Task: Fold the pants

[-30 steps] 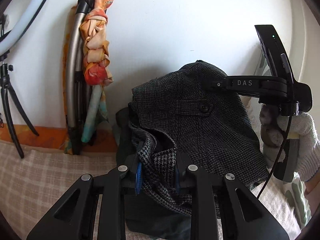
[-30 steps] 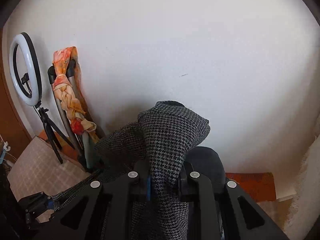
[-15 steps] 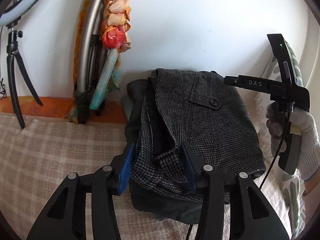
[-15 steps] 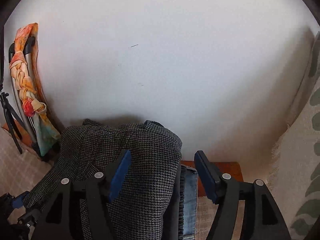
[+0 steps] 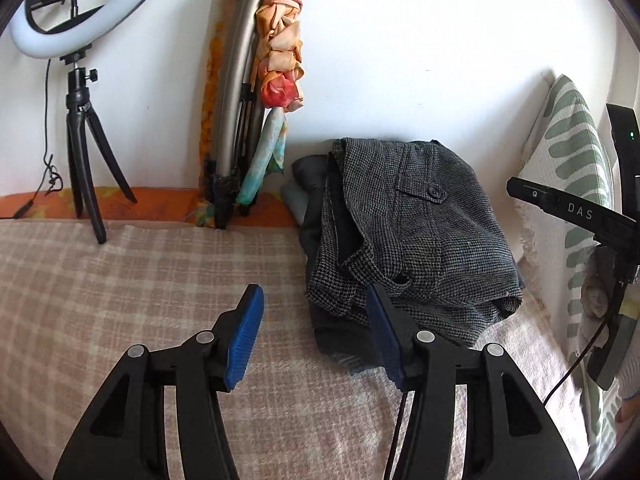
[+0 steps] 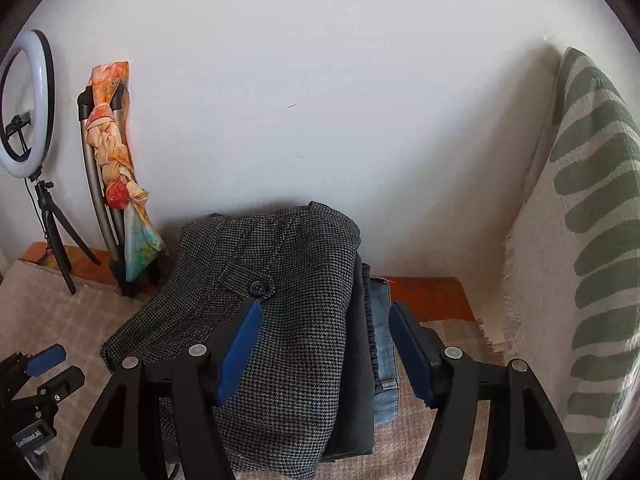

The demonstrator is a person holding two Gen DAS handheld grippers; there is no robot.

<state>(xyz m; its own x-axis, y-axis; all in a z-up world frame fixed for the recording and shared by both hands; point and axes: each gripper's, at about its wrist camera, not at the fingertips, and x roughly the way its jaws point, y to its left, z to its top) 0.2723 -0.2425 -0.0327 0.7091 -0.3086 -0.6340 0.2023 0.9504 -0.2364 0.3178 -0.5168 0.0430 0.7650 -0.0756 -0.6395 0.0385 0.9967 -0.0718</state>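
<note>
Both tools have let go: left tool [image 5: 316, 334] and right tool [image 6: 326, 350] stand apart, empty. Folded pants [image 5: 416, 232] rest atop the clothes pile [image 6: 380, 344] by the wall. Folding looks finished; next, withdraw.

The white letters "DAS" stand on a black bar of the right gripper [image 5: 576, 216], seen at the right edge of the left wrist view. In the right wrist view, a small white label sits on the black body of the left gripper [image 6: 30, 438] at the lower left corner; it seems to begin with "Gen", but the letters are too small and tilted to read with certainty. No other text, brand, number or sign can be read.
</note>
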